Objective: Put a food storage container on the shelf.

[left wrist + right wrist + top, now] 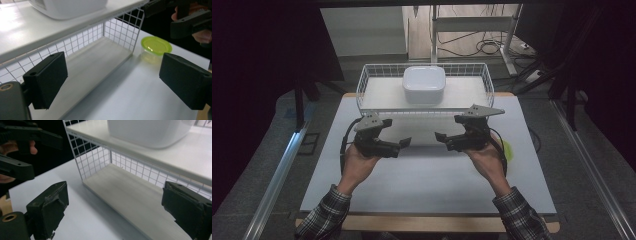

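- Both jaws wide, empty: left hand-held gripper (398, 140), right hand-held gripper (447, 138).
- I'd approach the wire rack (362, 85) at the table's far edge level, jaws clearing the mesh.

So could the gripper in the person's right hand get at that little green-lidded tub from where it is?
Probably yes. The green-lidded tub sits on open table beside the right gripper, whose jaws stand open and empty; nothing lies between them.

Box (423, 84) in wire basket (362, 82) at table (427, 180) rear; lidded cup (508, 150) right, before basket.
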The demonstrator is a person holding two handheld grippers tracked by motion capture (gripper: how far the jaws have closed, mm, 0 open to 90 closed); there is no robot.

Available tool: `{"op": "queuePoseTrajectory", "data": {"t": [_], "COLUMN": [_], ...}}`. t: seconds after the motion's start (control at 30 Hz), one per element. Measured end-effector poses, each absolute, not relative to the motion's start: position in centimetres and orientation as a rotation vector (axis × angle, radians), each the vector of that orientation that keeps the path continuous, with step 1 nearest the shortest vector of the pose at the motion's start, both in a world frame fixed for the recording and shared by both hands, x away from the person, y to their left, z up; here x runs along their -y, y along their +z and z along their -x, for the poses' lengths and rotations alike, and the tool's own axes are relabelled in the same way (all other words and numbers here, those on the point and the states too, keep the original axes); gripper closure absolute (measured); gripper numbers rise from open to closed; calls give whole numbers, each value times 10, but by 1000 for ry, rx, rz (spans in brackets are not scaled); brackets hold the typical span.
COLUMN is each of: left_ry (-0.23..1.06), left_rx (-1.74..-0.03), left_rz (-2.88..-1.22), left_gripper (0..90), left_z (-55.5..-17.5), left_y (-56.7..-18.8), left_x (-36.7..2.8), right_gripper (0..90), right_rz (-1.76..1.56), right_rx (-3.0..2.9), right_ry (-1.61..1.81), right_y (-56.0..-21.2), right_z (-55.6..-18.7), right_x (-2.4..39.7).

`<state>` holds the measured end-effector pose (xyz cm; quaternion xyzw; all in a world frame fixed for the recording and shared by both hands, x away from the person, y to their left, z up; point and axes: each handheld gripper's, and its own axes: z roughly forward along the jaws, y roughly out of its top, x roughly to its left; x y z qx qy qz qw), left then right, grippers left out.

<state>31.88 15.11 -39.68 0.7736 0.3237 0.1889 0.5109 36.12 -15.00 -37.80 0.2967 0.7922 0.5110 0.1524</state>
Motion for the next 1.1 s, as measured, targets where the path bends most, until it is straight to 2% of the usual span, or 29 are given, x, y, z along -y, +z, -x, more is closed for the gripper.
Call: {"op": "queuePoseTrajectory", "data": {"t": [0.2,0.5,0.67,1.1], "left_ry": [512,430,360,447], "left_rx": [-722,-756,-795,-832], "left_rz": [-1904,-1902,-1872,-1934], "left_gripper": [55,48,83,34], "left_z": [-305,-297,-285,-259], "left_y": [-415,-442,-453,-492], "left_x": [-149,-154,-164,-172], "right_gripper": [53,21,19,34], "right_rz": [-842,-863,-876,-917], "right_rx": [-2278,-2295,-2289,-2343], "right_ry": [1442,1410,1400,1352], "right_y": [-394,-413,-424,-457], "right_z": [-350,-341,-332,-311], "right_x": [159,167,172,177]}}
